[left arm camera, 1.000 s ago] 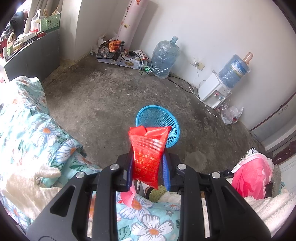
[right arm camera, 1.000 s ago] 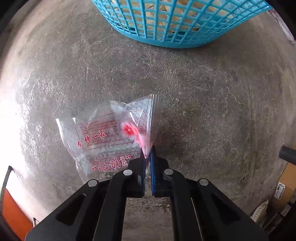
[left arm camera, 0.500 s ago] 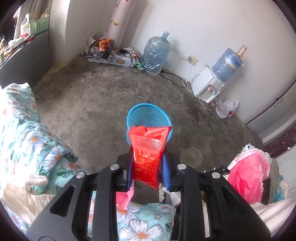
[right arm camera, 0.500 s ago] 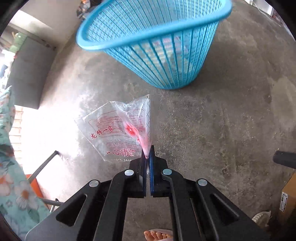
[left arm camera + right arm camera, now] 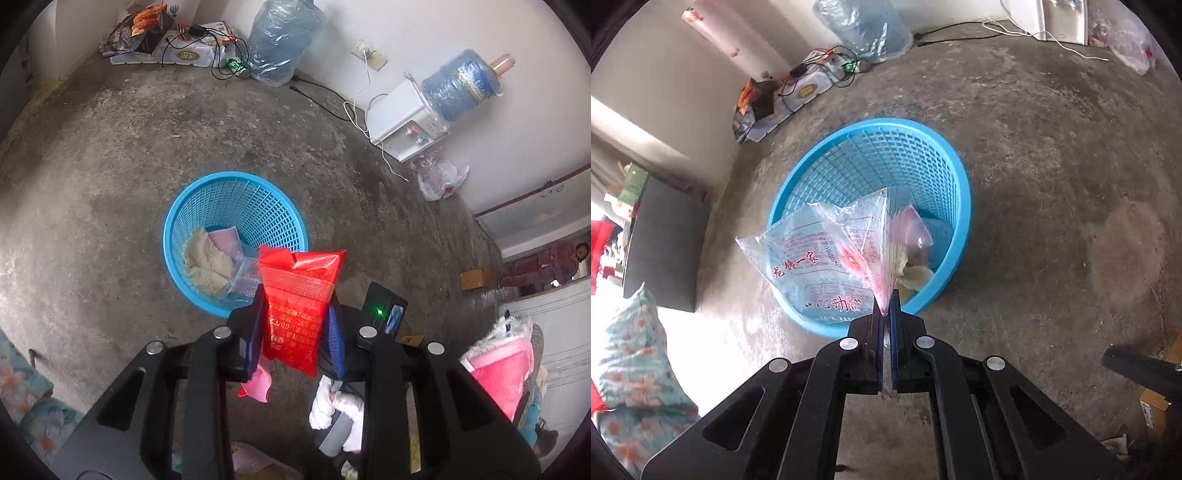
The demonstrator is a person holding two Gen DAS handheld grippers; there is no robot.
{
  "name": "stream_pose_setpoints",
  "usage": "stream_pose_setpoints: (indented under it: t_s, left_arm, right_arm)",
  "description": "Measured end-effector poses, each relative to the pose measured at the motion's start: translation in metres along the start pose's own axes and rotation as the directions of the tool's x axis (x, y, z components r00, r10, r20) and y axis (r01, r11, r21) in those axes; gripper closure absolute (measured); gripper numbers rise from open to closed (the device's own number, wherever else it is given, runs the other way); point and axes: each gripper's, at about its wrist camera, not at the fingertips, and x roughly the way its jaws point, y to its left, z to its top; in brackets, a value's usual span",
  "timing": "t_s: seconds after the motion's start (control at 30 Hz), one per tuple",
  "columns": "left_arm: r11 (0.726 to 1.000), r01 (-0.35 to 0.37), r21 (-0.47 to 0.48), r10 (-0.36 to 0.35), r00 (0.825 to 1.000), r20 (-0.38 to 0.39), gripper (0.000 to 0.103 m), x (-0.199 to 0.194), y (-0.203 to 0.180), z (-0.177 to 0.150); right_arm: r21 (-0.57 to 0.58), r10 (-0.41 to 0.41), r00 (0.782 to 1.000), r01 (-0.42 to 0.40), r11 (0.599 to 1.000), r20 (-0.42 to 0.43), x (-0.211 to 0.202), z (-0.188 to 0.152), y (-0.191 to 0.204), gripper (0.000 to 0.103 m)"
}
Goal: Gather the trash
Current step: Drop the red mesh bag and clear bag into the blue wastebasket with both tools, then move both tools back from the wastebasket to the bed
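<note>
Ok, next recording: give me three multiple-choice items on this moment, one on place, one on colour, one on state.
1. Where does the blue plastic mesh basket stand?
A. concrete floor
B. bed
C. shelf

2. What colour is the glossy plastic packet between the left hand-held gripper jaws?
A. green
B. red
C. black

3. What is the right hand-held gripper doing?
A. wide open, empty
B. pinching a clear printed plastic bag
C. gripping the basket rim

Key: A, grey floor surrounds the basket; B, the packet is bright red; B, the bag's corner sits between nearly closed jaws.

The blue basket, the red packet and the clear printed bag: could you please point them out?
blue basket point(image 5: 291, 218), left wrist view, far rim.
red packet point(image 5: 295, 317), left wrist view, printed face.
clear printed bag point(image 5: 812, 266), right wrist view, printed face.
</note>
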Motion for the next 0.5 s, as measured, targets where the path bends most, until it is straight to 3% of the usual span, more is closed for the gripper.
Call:
stream_pose_setpoints:
  t_s: [0.03,0.07,0.1,0.13,0.23,0.4,0.5]
  left_arm:
    - [1.0,0.0,-0.011,0.0,1.0,0.014,0.057,0.013,0.002,0.005]
    - [1.0,-0.016,-0.026,0.017,1.0,0.026,0.038,0.025,0.002,0.008]
    - [0.998,-0.043,-0.044,0.045,0.998,0.037,0.033,0.034,0.003,0.01]
    - [0.997,-0.053,-0.055,0.055,0.998,0.039,0.033,0.041,0.003,0.012]
    - [0.995,-0.061,-0.078,0.064,0.997,0.035,0.032,0.045,0.005,0.014]
    - [0.997,-0.05,-0.055,0.055,0.993,0.105,0.03,0.018,0.007,0.009]
    - [0.996,-0.021,-0.092,0.035,0.987,0.154,0.03,-0.005,0.007,0.005]
  right_arm:
    - [0.011,-0.002,1.0,0.002,1.0,-0.027,0.015,0.005,-0.001,0.094]
    - [0.022,0.001,0.999,0.0,1.0,-0.042,0.028,0.009,-0.002,0.093]
    - [0.026,0.002,0.999,0.0,1.0,-0.05,0.04,0.011,-0.003,0.085]
    - [0.023,0.004,0.999,-0.003,1.0,-0.052,0.045,0.013,-0.002,0.074]
    - [0.026,0.002,0.999,-0.001,1.0,-0.04,0.049,0.009,-0.005,0.061]
    - [0.023,0.015,1.0,-0.015,1.0,-0.021,0.038,-0.007,-0.013,0.059]
    - [0.024,0.03,1.0,-0.03,0.999,-0.002,0.02,-0.016,-0.018,0.059]
